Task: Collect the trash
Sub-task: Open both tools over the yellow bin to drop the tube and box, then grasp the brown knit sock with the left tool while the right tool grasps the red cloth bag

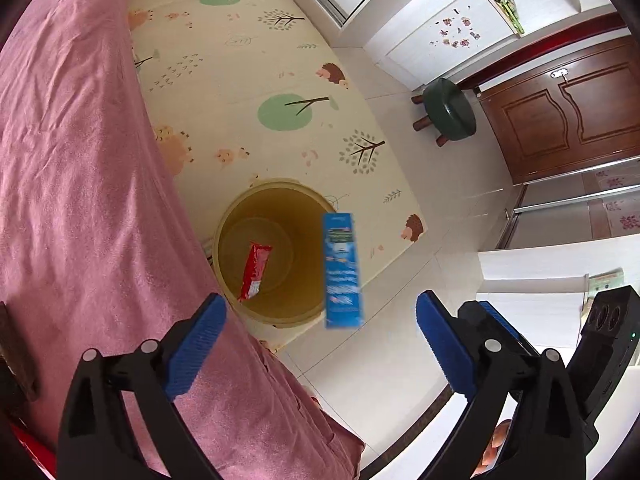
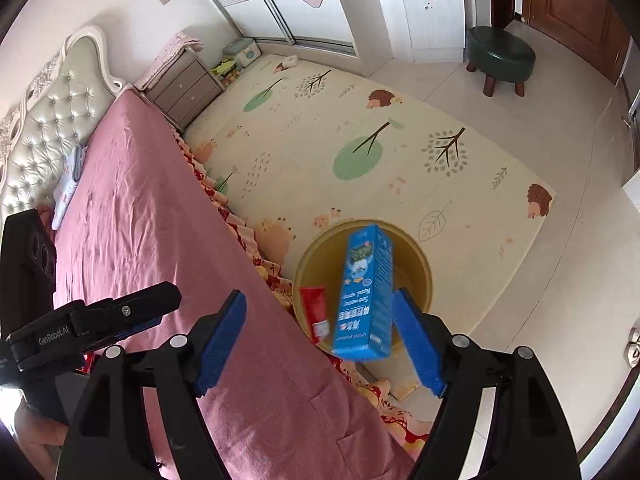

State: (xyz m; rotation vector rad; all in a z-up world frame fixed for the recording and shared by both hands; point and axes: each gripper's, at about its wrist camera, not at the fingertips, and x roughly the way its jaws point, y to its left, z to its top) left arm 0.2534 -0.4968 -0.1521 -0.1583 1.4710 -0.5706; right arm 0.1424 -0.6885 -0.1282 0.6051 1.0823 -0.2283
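Note:
A yellow trash bin (image 1: 280, 316) stands on the floor beside the bed; it also shows in the right wrist view (image 2: 416, 252). A red wrapper (image 1: 255, 270) lies inside it, seen in the right wrist view (image 2: 316, 312) too. A blue box (image 2: 366, 294) hangs in the air over the bin, just off the right gripper's right pad, blurred in the left wrist view (image 1: 343, 270). My right gripper (image 2: 320, 340) is open with nothing between its pads. My left gripper (image 1: 320, 344) is open and empty above the bed's edge. The right gripper's side shows in the left wrist view (image 1: 492, 328).
A bed with a pink sheet (image 2: 160, 240) fills the left side. A patterned play mat (image 2: 360, 140) covers the floor. A green stool (image 2: 500, 56) stands near a brown door (image 2: 572, 4). A nightstand (image 2: 184, 88) sits by the headboard.

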